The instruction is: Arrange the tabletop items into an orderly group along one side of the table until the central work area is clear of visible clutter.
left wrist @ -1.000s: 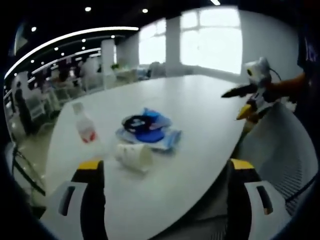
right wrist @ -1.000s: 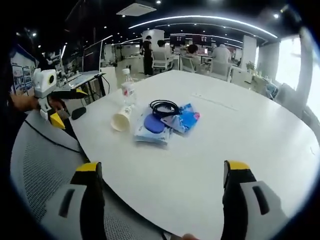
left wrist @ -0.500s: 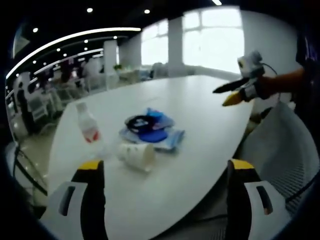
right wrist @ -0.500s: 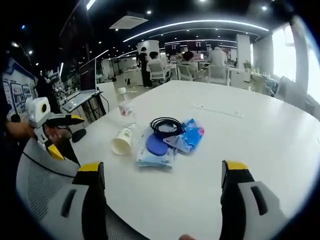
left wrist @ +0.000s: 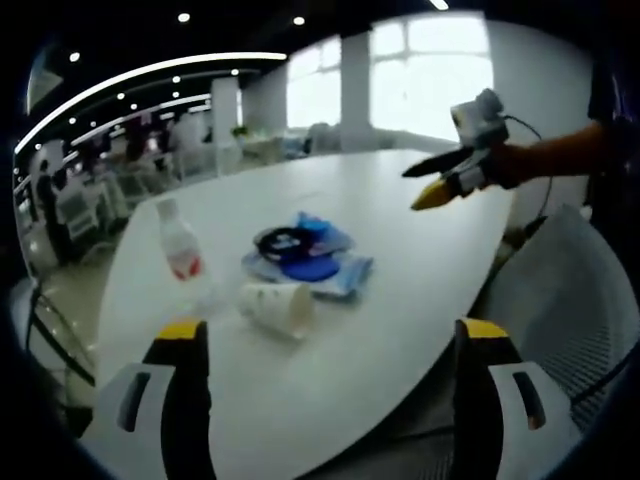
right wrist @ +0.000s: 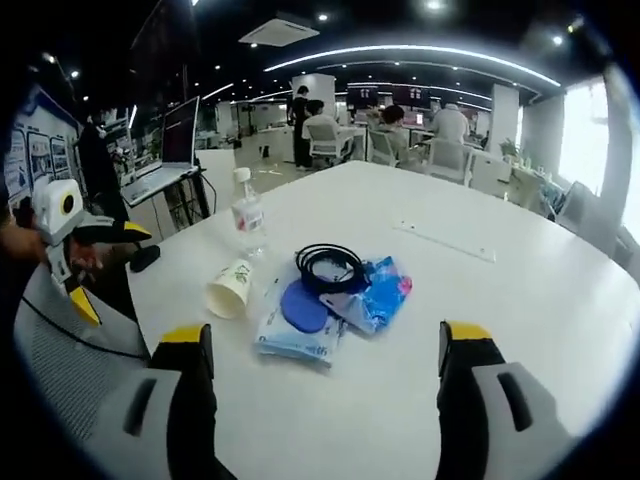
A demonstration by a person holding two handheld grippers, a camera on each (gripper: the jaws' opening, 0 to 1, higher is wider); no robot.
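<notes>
At the centre of the right gripper view lies the clutter: a coiled black cable [right wrist: 331, 266] on a blue packet [right wrist: 378, 296], beside a blue disc [right wrist: 303, 305] atop a wipes pack [right wrist: 291, 335]. Just left of these a paper cup [right wrist: 230, 288] lies tipped on its side, and a water bottle [right wrist: 246, 212] stands upright above it, all on the white tabletop [right wrist: 480, 300]. The right tongs [right wrist: 325, 400] at the lower frame are spread wide, grasping nothing. At the left edge the left tongs [right wrist: 85, 270] appear, also released, over a mesh chair [right wrist: 70, 350].
</notes>
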